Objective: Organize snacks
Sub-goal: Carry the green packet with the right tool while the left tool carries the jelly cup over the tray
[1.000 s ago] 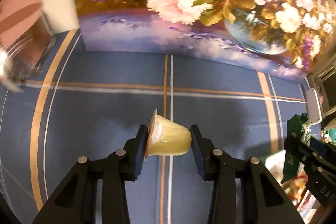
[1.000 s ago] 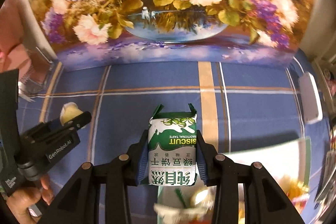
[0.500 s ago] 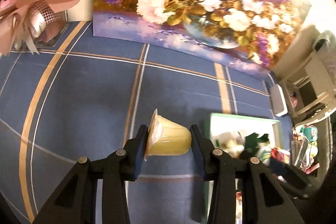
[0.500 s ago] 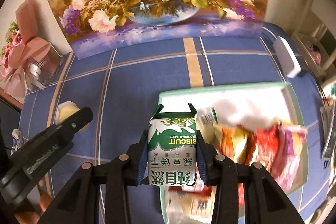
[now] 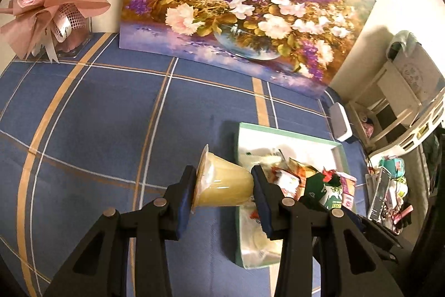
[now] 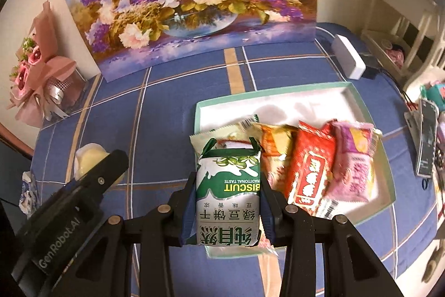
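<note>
My left gripper (image 5: 224, 192) is shut on a yellow jelly cup (image 5: 222, 185) lying sideways between the fingers, held above the blue cloth just left of a pale green tray (image 5: 289, 133). My right gripper (image 6: 228, 202) is shut on a green and white biscuit packet (image 6: 228, 194), held over the tray's (image 6: 267, 99) near left corner. Several snack packets lie in the tray: orange (image 6: 275, 141), red (image 6: 310, 166) and pink (image 6: 353, 157). The left gripper and the cup (image 6: 89, 159) show at the left of the right wrist view. The biscuit packet (image 5: 331, 194) shows in the left wrist view.
A blue checked tablecloth (image 5: 97, 116) covers the table. A flower painting (image 5: 236, 4) stands at the back. A pink bouquet in a clear box (image 5: 52, 4) sits back left. A white box (image 6: 347, 56) lies back right. Shelves and clutter (image 5: 389, 185) stand off the right edge.
Both grippers have risen and pulled back with their loads still held. The tray and its packets have come into fuller view, and the left gripper now sits closer to the tray's left side.
</note>
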Demonstrator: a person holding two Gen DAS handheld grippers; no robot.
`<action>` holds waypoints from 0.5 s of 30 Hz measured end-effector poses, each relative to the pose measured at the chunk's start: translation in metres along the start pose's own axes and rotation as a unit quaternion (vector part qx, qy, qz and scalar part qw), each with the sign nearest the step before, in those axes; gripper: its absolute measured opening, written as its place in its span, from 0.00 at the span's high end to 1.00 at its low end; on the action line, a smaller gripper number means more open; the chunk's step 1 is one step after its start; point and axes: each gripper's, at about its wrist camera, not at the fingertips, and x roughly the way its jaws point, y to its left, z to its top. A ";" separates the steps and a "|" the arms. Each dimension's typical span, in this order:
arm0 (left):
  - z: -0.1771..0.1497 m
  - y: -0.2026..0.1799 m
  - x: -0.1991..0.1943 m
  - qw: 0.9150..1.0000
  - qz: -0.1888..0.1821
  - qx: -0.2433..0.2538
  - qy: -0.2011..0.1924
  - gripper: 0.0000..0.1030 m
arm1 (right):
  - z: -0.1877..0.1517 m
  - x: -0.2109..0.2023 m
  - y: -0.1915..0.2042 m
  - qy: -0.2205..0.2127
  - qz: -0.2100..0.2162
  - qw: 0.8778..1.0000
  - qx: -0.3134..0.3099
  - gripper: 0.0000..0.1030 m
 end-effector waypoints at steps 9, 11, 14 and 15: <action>-0.018 -0.020 0.002 1.000 -0.027 0.008 0.008 0.59 | -0.012 -0.004 -0.049 0.003 -0.014 0.999 0.039 0.59; -0.020 -0.026 0.008 0.999 -0.036 0.011 0.021 0.59 | -0.013 -0.006 -0.064 0.000 -0.026 0.998 0.051 0.59; -0.022 -0.035 0.018 0.997 -0.062 0.007 0.040 0.59 | -0.013 -0.004 -0.088 0.003 -0.032 0.997 0.074 0.59; -0.023 -0.038 0.021 0.997 -0.067 0.010 0.045 0.59 | -0.013 -0.004 -0.094 0.004 -0.034 0.996 0.081 0.59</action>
